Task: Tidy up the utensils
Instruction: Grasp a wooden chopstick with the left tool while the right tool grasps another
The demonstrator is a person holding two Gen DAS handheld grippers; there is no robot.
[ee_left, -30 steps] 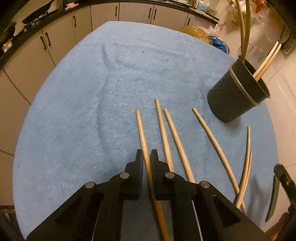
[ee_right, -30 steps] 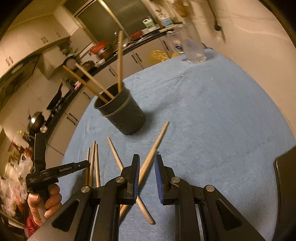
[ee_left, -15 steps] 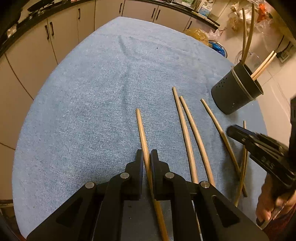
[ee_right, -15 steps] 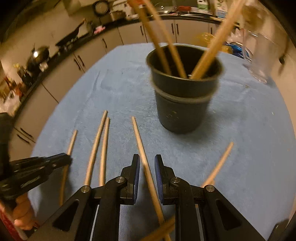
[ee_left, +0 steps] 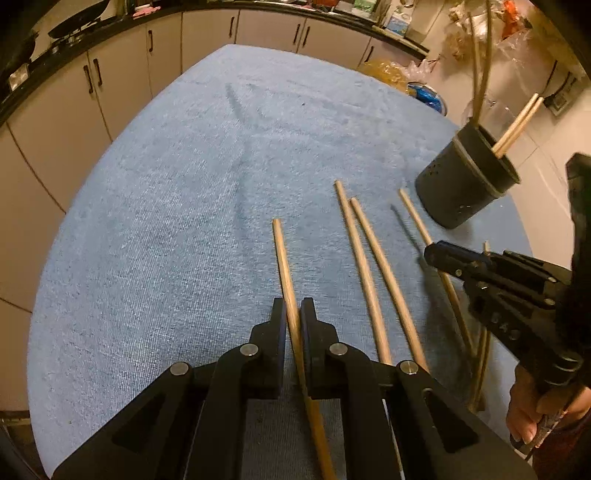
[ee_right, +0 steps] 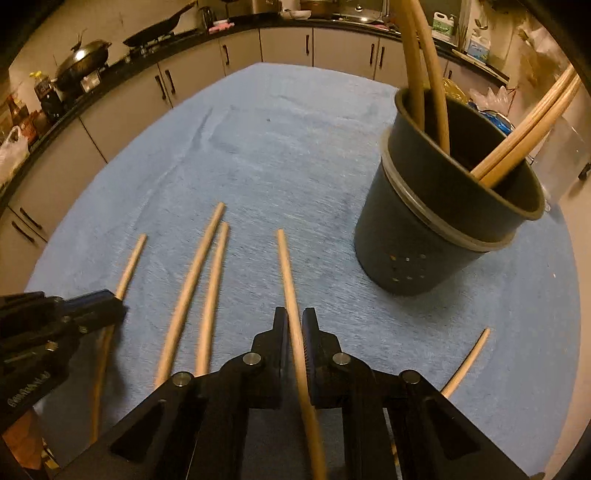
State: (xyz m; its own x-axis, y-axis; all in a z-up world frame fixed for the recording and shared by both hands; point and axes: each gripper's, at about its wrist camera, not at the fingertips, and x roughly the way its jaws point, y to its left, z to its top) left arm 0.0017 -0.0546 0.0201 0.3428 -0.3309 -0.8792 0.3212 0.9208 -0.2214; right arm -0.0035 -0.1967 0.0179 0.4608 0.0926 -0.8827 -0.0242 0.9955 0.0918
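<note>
A black perforated utensil holder (ee_right: 424, 236) with several wooden chopsticks in it stands at the right of the blue-covered table (ee_left: 177, 192). My left gripper (ee_left: 293, 314) is shut on one chopstick (ee_left: 282, 254) that lies along the cloth. My right gripper (ee_right: 294, 321) is shut on another chopstick (ee_right: 286, 266), just left of the holder. In the left wrist view the right gripper (ee_left: 430, 254) comes in from the right, over that chopstick (ee_left: 417, 221). Two loose chopsticks (ee_left: 369, 273) lie side by side between the held ones. The left gripper (ee_right: 107, 299) shows at the left edge of the right wrist view.
One more chopstick (ee_right: 467, 362) lies near the table's front right, below the holder. A hand (ee_left: 528, 417) grips the right tool's handle. Cabinets (ee_left: 122, 74) and a counter with pans (ee_right: 155, 29) curve round the far side. A clear jug (ee_right: 565, 147) stands behind the holder.
My right gripper swung left from two crossed chopsticks, lined up with a single chopstick beside the holder, and shut on it. The left gripper kept its grip and barely moved.
</note>
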